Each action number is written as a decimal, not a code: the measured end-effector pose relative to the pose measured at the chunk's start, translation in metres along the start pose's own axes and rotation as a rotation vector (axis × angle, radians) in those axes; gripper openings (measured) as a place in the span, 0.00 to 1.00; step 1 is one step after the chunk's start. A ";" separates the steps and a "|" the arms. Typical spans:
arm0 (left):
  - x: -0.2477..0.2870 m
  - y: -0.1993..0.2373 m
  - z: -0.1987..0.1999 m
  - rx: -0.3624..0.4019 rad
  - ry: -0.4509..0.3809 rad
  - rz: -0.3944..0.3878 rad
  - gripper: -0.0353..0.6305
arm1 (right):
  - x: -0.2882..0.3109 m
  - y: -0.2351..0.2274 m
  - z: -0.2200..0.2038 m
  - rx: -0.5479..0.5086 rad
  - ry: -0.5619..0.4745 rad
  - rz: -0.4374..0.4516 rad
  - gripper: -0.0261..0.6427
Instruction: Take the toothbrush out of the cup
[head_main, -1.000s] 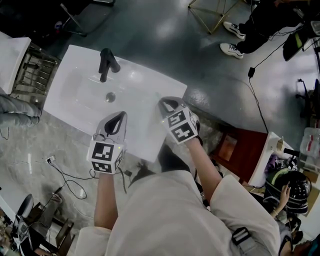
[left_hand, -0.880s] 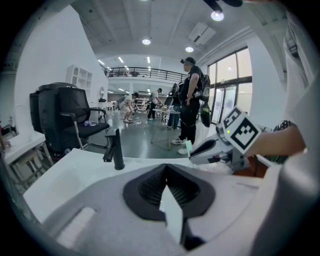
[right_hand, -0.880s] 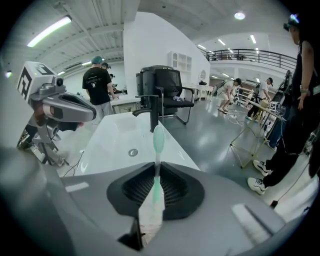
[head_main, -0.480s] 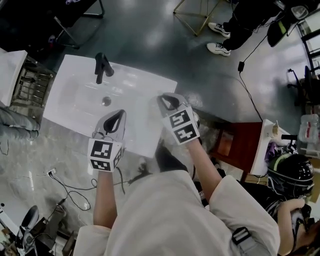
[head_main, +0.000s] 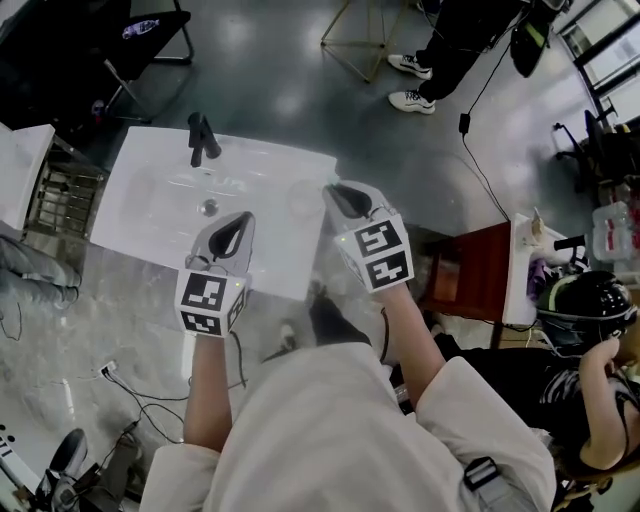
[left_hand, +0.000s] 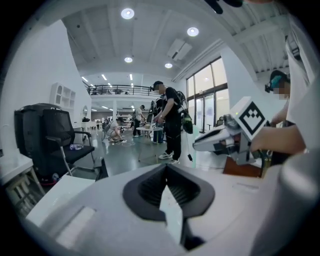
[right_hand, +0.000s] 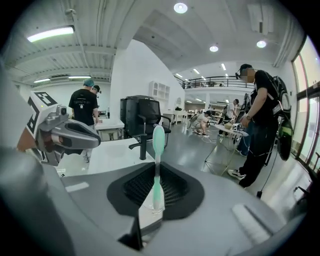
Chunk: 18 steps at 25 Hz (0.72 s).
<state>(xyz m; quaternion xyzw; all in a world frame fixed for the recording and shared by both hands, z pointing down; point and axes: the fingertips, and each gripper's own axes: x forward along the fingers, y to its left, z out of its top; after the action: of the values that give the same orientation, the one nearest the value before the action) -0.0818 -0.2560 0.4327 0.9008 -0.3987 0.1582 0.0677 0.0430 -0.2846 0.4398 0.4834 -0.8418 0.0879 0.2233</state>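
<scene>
Below me sits a white washbasin (head_main: 150, 195) with a black tap (head_main: 200, 138) and round drain (head_main: 208, 207). Beyond it stands a black office chair (right_hand: 142, 117); a person in black (right_hand: 260, 115) stands on the glossy grey floor (head_main: 280, 70), a red cabinet (head_main: 470, 285) nearby.

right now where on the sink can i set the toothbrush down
Bare: the sink left of the faucet and drain, to its left edge. Crowded: near edge under the left gripper, right corner under the right gripper with the toothbrush.

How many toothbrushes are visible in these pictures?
1. The toothbrush stands upright between the jaws of the right gripper, its lower end in a clear cup. No other is seen.
</scene>
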 end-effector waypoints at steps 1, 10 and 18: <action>-0.005 -0.004 0.002 0.006 -0.009 -0.005 0.06 | -0.010 0.002 0.002 0.004 -0.016 -0.010 0.10; -0.055 -0.041 0.026 0.079 -0.086 -0.050 0.06 | -0.097 0.025 0.015 0.044 -0.118 -0.097 0.10; -0.094 -0.076 0.038 0.139 -0.125 -0.078 0.06 | -0.164 0.051 0.013 0.068 -0.174 -0.138 0.10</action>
<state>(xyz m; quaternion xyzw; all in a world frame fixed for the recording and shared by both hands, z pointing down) -0.0758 -0.1488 0.3657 0.9263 -0.3548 0.1263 -0.0139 0.0667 -0.1354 0.3563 0.5533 -0.8193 0.0588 0.1385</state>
